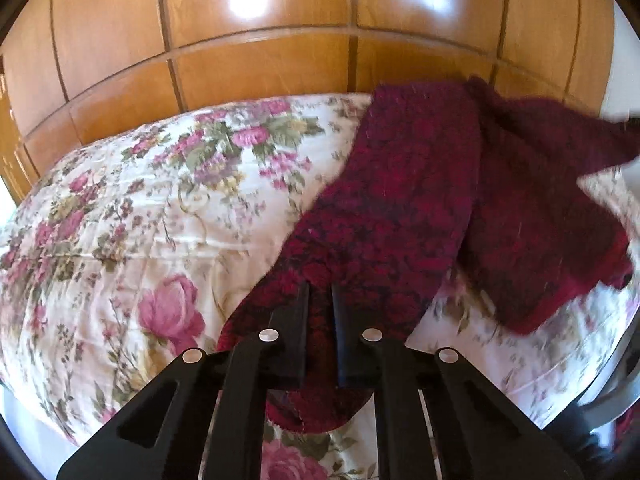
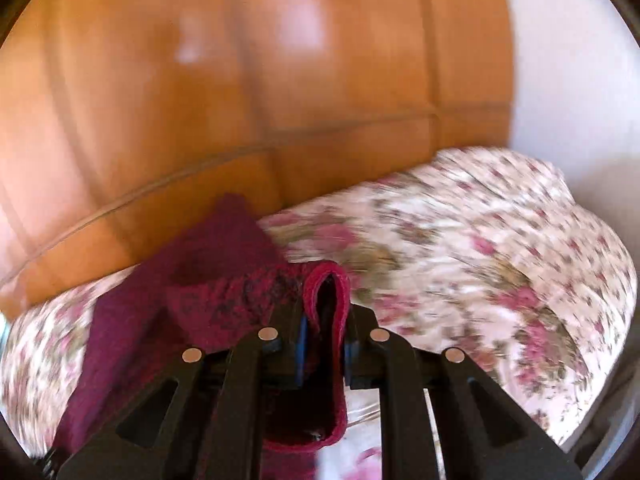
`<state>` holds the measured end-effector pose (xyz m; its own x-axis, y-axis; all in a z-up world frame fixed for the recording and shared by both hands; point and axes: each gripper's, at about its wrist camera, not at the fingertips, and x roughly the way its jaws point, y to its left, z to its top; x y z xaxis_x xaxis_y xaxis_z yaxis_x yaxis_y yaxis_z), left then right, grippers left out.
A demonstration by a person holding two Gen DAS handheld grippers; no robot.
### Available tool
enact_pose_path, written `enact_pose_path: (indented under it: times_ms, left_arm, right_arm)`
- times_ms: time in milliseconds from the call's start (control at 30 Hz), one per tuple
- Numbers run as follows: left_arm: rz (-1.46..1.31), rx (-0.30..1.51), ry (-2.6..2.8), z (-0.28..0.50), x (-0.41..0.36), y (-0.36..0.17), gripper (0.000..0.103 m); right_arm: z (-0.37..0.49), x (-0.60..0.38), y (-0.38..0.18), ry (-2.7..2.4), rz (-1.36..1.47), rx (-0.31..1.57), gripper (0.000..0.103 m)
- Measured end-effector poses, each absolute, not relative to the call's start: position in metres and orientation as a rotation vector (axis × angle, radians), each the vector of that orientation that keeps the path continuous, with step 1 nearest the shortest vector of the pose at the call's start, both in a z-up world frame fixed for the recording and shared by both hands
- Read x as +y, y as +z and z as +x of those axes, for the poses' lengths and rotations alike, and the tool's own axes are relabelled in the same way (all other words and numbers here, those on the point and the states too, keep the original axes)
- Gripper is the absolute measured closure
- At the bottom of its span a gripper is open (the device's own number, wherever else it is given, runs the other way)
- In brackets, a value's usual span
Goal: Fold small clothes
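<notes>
A dark red fuzzy garment lies across the floral bedspread, stretched from the near centre to the right. My left gripper is shut on one end of it, with cloth between the fingers and hanging below them. In the right wrist view, my right gripper is shut on a folded edge of the same red garment, which bulges up between the fingers and trails off to the left over the bedspread. The right view is motion-blurred.
A glossy wooden panelled wardrobe stands just behind the bed and also shows in the right wrist view. A white wall is to the right. The bedspread drops away at its left edge.
</notes>
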<state>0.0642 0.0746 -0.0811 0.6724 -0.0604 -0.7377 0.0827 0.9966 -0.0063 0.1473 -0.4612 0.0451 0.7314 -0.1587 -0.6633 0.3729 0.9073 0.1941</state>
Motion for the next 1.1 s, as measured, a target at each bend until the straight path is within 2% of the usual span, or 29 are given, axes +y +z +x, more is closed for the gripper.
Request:
enact_pose_path:
  times_ms: [167,367,433,467,500,567,667,700,733,767,833,967,1100]
  left_arm:
    - [-0.098,0.772,0.003,0.098,0.115,-0.05,0.096]
    - [-0.202,0.722,0.186,0.173,0.182,-0.021,0.102]
    - [-0.218,0.719,0.262,0.203,0.202,-0.013,0.103]
    - [-0.215,0.716,0.297,0.215,0.209,-0.01,0.103]
    - [-0.209,0.722,0.334,0.234,0.216,-0.006,0.103]
    - [-0.182,0.717,0.393,0.252,0.219,-0.002,0.103]
    - [-0.181,0.707,0.411,0.264,0.216,0.013,0.103]
    - [-0.182,0.691,0.395,0.261,0.21,0.017,0.101]
    - [-0.186,0.666,0.367,0.253,0.204,0.022,0.088]
    - [-0.197,0.647,0.326,0.243,0.195,0.025,0.061]
    - [-0.216,0.612,0.183,0.218,0.17,0.026,0.042]
    - [-0.192,0.708,-0.126,0.174,0.107,0.0,0.042]
    - [-0.272,0.938,-0.445,0.131,0.045,-0.056,0.042]
  right_arm:
    - [0.166,-0.54,0.013,-0.502,0.397,0.77,0.091]
    - [0.177,-0.597,-0.018,-0.639,0.466,0.846,0.091]
    - [0.177,-0.598,-0.023,-0.655,0.443,0.868,0.083]
    - [0.177,-0.596,-0.024,-0.654,0.433,0.869,0.074]
    - [0.175,-0.594,-0.024,-0.649,0.427,0.866,0.055]
    - [0.166,-0.586,-0.021,-0.642,0.423,0.85,0.034]
    - [0.154,-0.567,-0.018,-0.587,0.409,0.848,0.029]
    - [0.149,-0.559,-0.017,-0.56,0.41,0.844,0.026]
    - [0.14,-0.548,-0.015,-0.514,0.415,0.837,0.025]
    - [0.132,-0.536,-0.015,-0.467,0.421,0.838,0.023]
    - [0.119,-0.513,-0.019,-0.362,0.447,0.861,0.023]
    - [0.097,-0.465,-0.036,-0.148,0.531,0.938,0.023]
    - [0.083,-0.422,-0.055,0.0,0.579,1.017,0.028]
